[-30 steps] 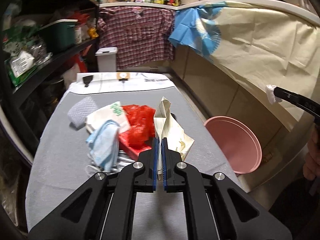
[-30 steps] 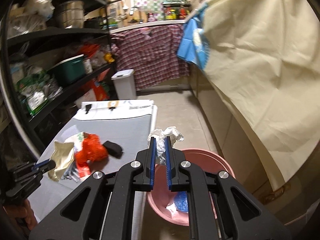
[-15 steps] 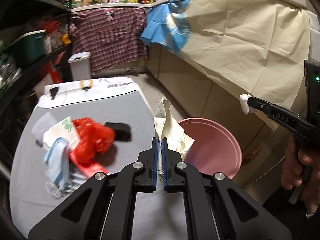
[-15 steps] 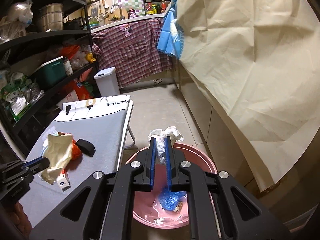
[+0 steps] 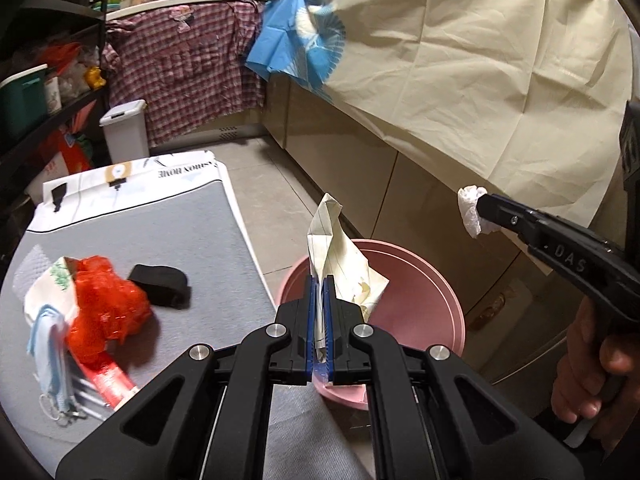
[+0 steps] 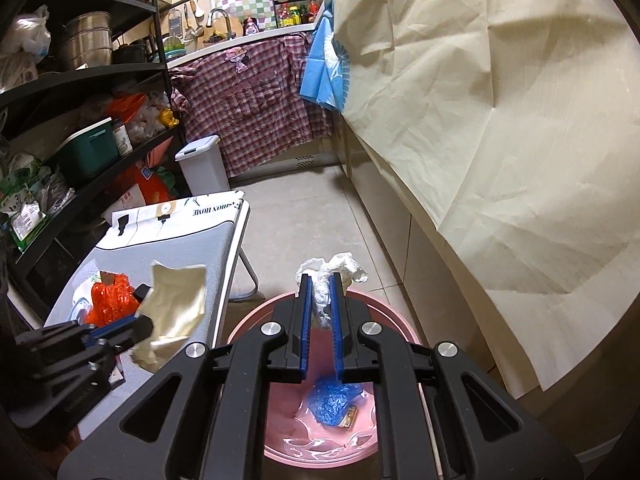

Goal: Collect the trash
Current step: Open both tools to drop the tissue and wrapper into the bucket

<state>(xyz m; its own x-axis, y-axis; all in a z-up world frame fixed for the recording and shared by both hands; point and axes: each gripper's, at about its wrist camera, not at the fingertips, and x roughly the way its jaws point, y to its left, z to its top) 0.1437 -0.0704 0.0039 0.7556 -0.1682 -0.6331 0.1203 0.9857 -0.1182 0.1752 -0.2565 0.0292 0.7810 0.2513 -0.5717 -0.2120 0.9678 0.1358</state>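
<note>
My left gripper (image 5: 319, 280) is shut on a crumpled cream paper wrapper (image 5: 340, 264) and holds it over the near rim of the pink basin (image 5: 424, 300) beside the table. My right gripper (image 6: 320, 280) is shut on a white tissue wad (image 6: 332, 270), held above the same basin (image 6: 256, 320), which holds a blue plastic scrap (image 6: 334, 400). On the grey table (image 5: 180, 232) lie a red plastic bag (image 5: 106, 304), a black object (image 5: 160, 280), a blue face mask (image 5: 48, 344) and a white packet (image 5: 44, 292).
A white bin (image 5: 124, 128) stands beyond the table's far end. Black shelves (image 6: 80, 80) with goods run along the left. A cream sheet (image 5: 480, 80) drapes the counter on the right, over cabinets. Tiled floor (image 6: 304, 216) lies between table and cabinets.
My left gripper has carried the paper wrapper rightward from above the trash pile to the basin's edge. My right gripper has moved with the tissue to above the basin.
</note>
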